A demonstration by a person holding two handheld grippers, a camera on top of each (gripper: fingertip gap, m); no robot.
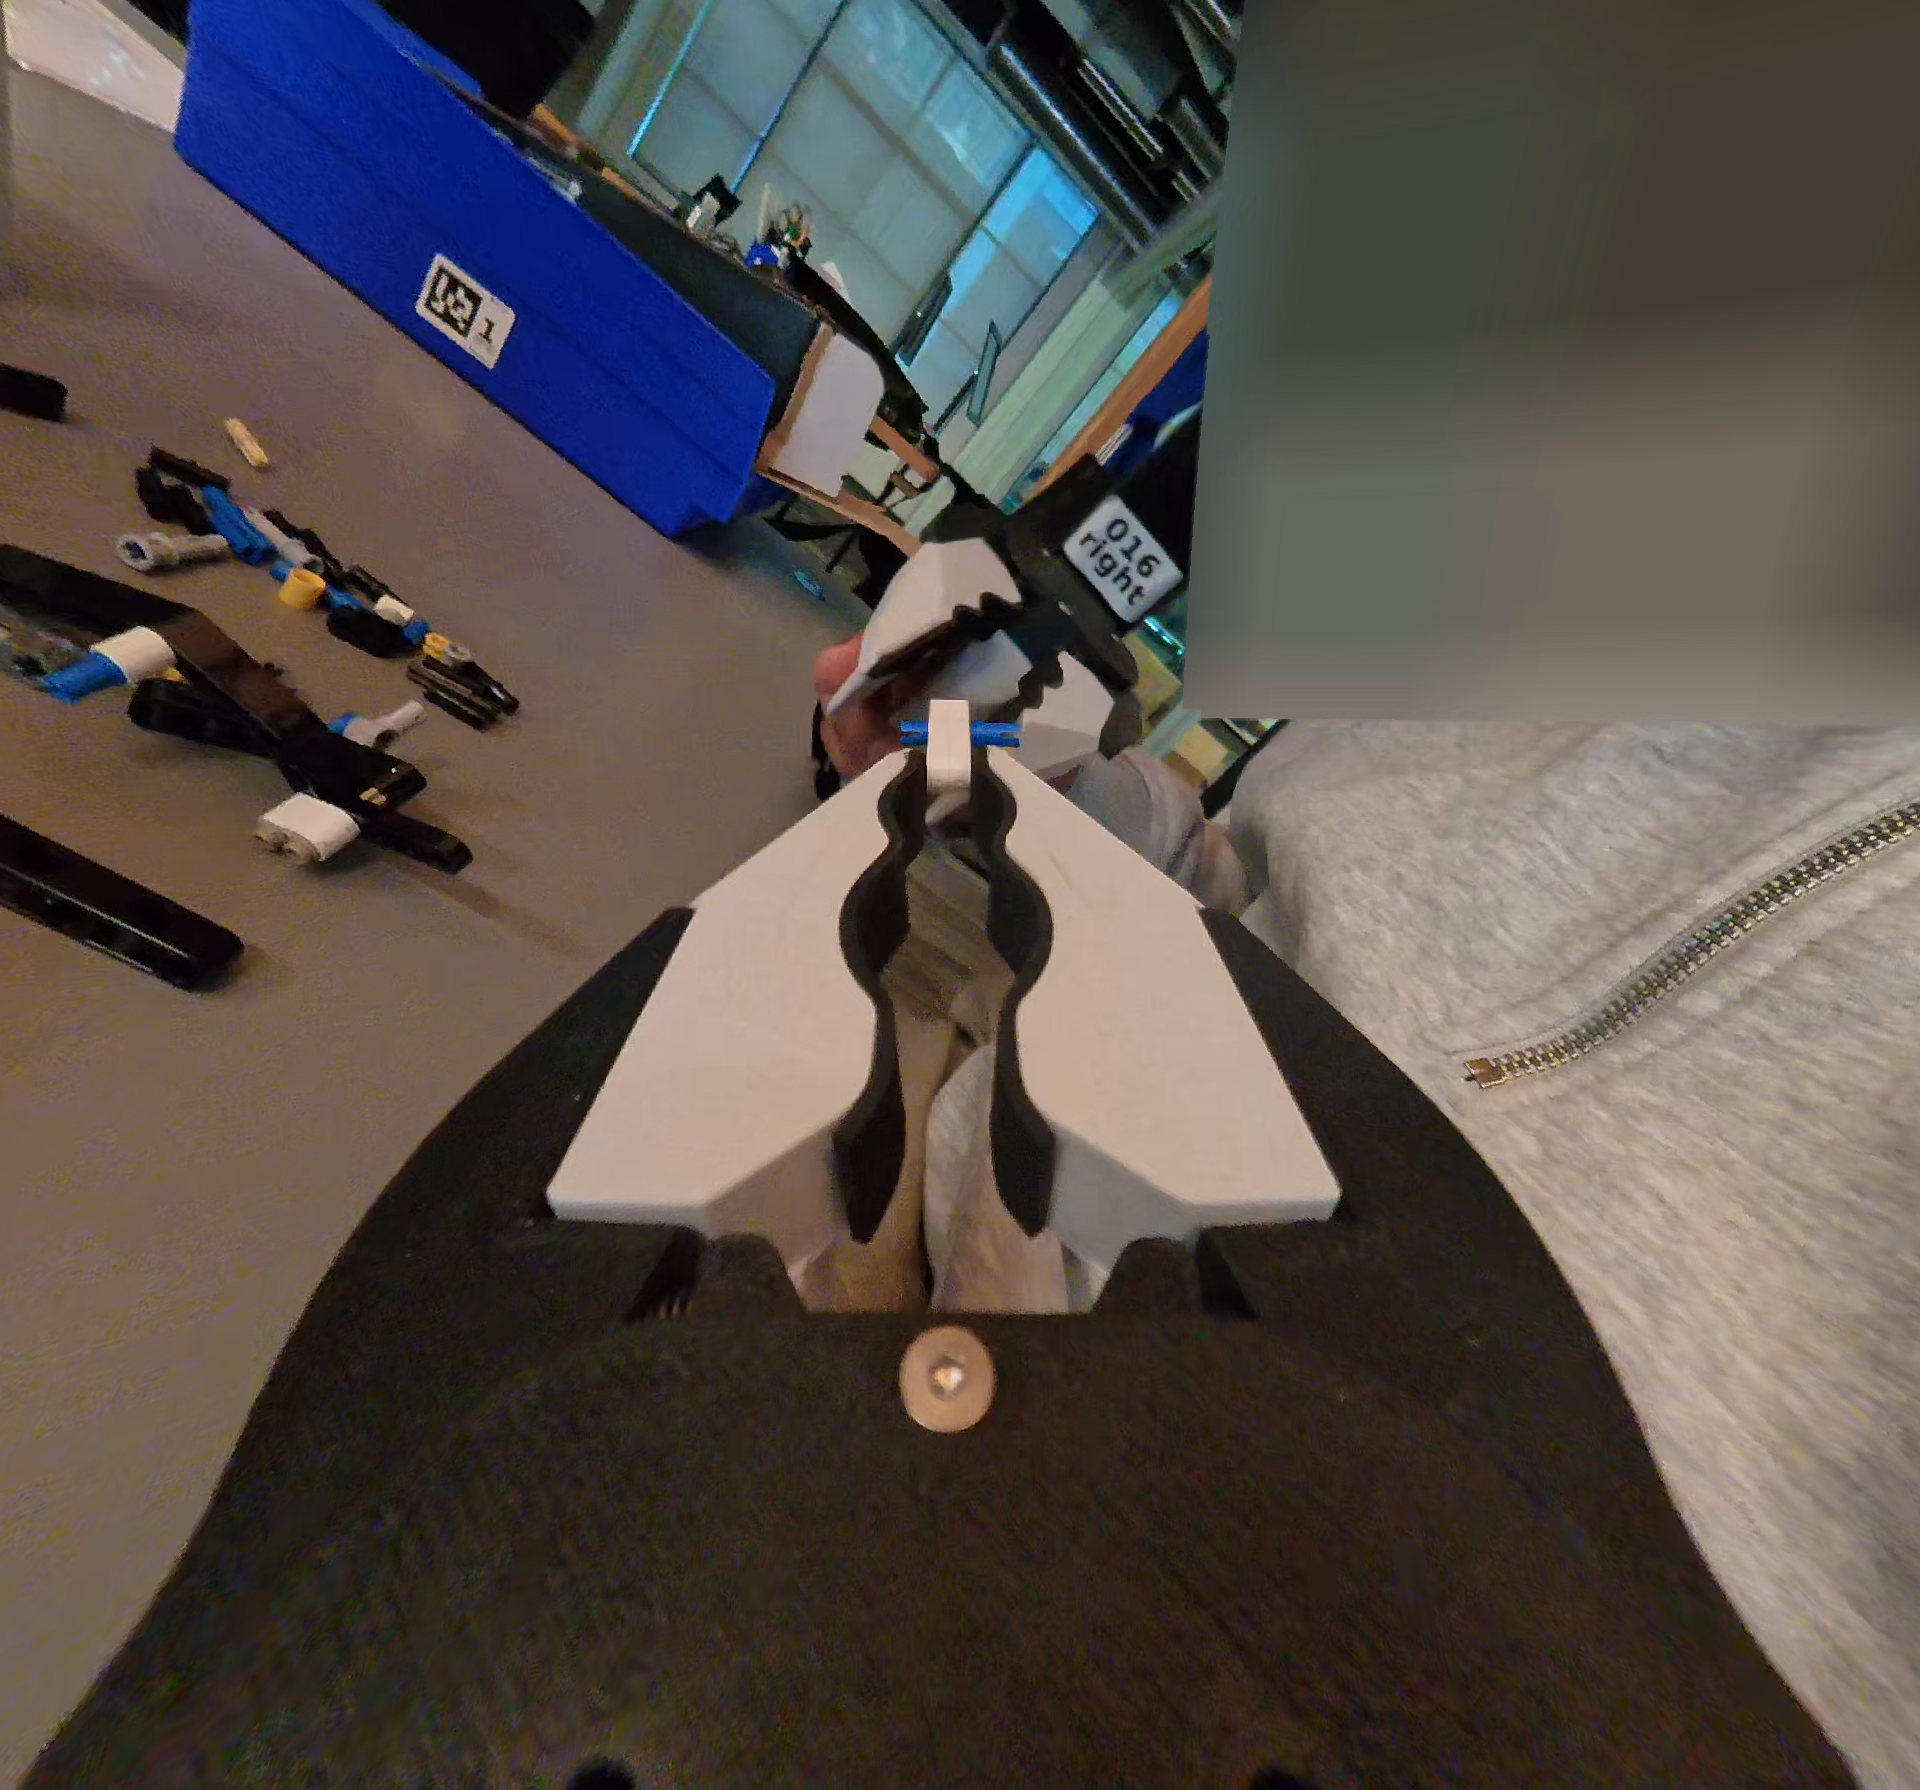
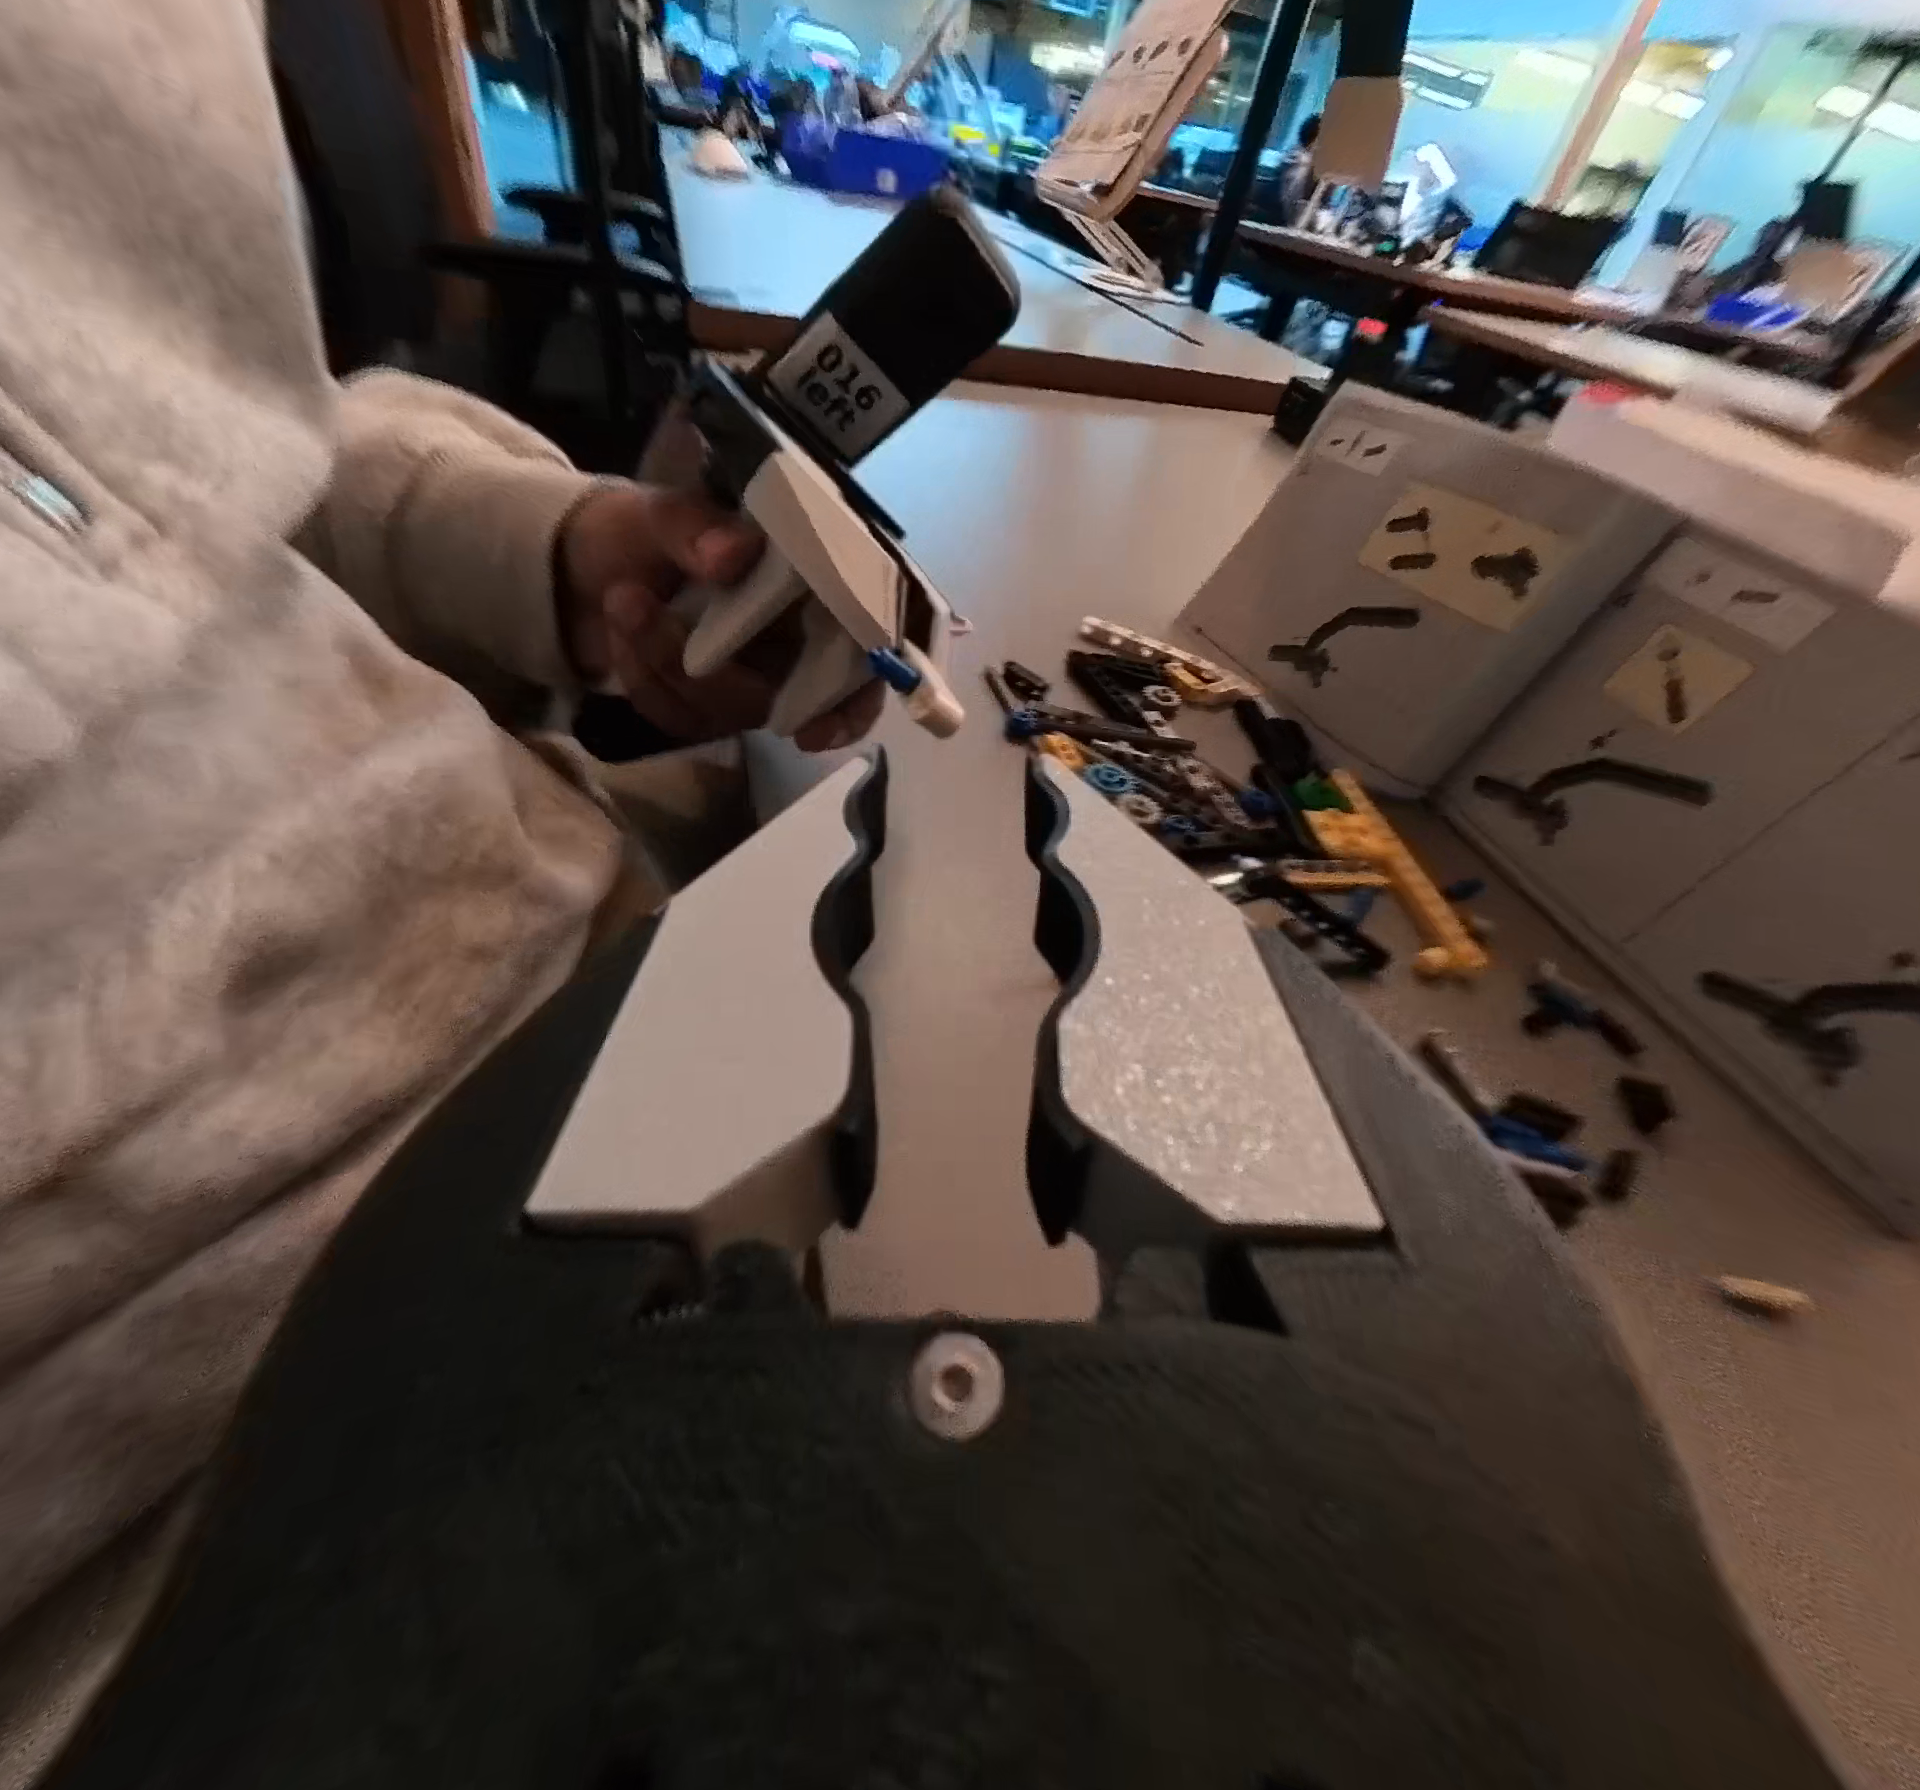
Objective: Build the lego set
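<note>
Nearest the left wrist camera, the left gripper (image 1: 948, 784) was clenched on a small white lego piece (image 1: 948, 748) at its fingertips, held in the air above the grey table (image 1: 416, 1117), with a blue pin (image 1: 957, 730) sticking out of the piece on both sides. A grey zipped sweater (image 1: 1610, 1013) filled the right of that view, close against the gripper. Just beyond the white piece hung the right gripper (image 1: 997, 660), facing it, so the two tools stood nearly tip to tip. In the right wrist view the right gripper (image 2: 956, 784) was released, its two fingers apart with bare table showing between them and nothing in their gap; the left gripper (image 2: 914, 670) came in from the upper left, a hand (image 2: 644, 618) round its handle. To the left on the table lay a scatter of loose lego parts (image 1: 291, 639), black, blue, white and yellow, too jumbled to count, with open table in front of them. In the right view a half-built black and yellow assembly (image 2: 1247, 805) lay farther off, and three grey boxes (image 2: 1455, 577) closed the table's right side. Farthest off in the left view, a blue bin (image 1: 468, 244) stood along the table's far edge.
</note>
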